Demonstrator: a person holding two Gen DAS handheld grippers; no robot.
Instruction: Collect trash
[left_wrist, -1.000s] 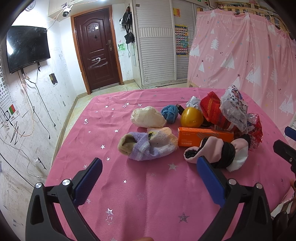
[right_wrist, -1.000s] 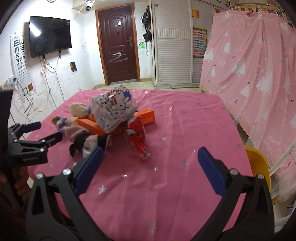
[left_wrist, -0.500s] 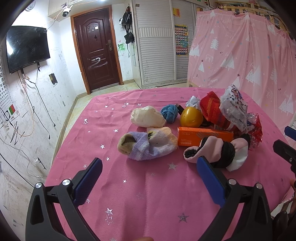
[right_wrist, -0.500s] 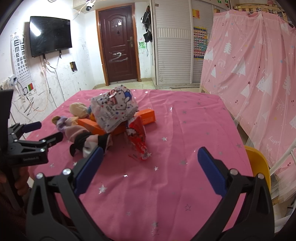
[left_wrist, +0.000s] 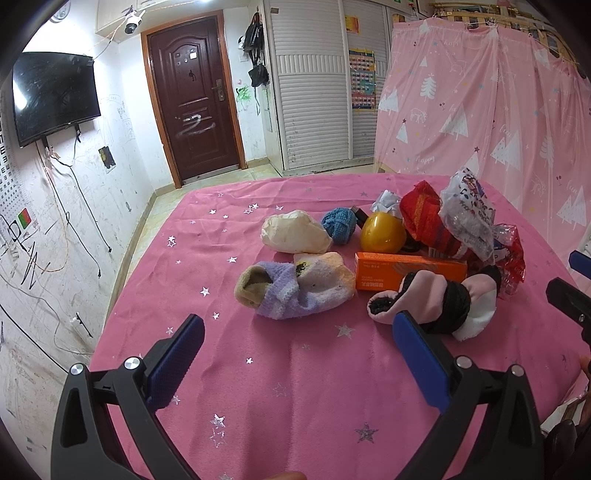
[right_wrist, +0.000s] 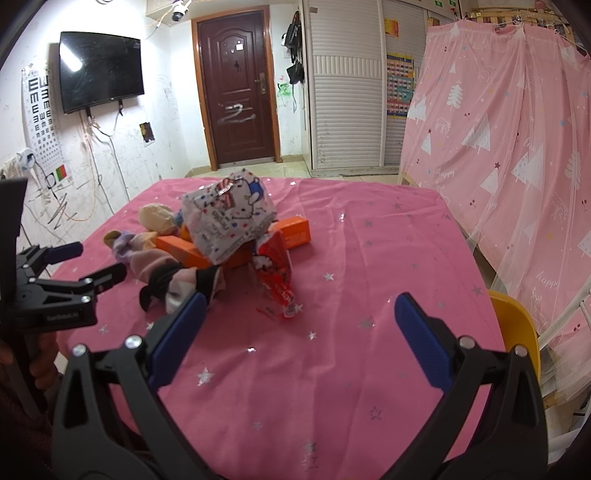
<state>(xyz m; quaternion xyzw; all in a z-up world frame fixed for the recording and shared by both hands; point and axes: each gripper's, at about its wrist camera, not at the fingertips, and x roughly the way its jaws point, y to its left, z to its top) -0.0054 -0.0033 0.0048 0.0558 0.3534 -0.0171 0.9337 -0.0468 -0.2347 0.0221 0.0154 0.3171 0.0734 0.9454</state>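
A heap lies on the pink starred tablecloth (left_wrist: 295, 369). It holds a white printed wrapper (left_wrist: 467, 212) (right_wrist: 229, 218), a red crinkled wrapper (right_wrist: 277, 275) (left_wrist: 511, 251), an orange box (left_wrist: 406, 273) (right_wrist: 295, 230), a yellow ball (left_wrist: 382, 232), a cream wad (left_wrist: 295, 232) and rolled socks: purple (left_wrist: 295, 288), pink and black (left_wrist: 436, 299), blue (left_wrist: 339, 224). My left gripper (left_wrist: 299, 350) is open and empty, just short of the socks. My right gripper (right_wrist: 301, 332) is open and empty, near the red wrapper.
A pink curtain (right_wrist: 517, 129) hangs along the table's right side. A yellow chair (right_wrist: 517, 328) stands at the table's right edge. A door (left_wrist: 195, 99), a wall TV (left_wrist: 55, 96) and white shutter cupboards (left_wrist: 314, 85) are beyond the table.
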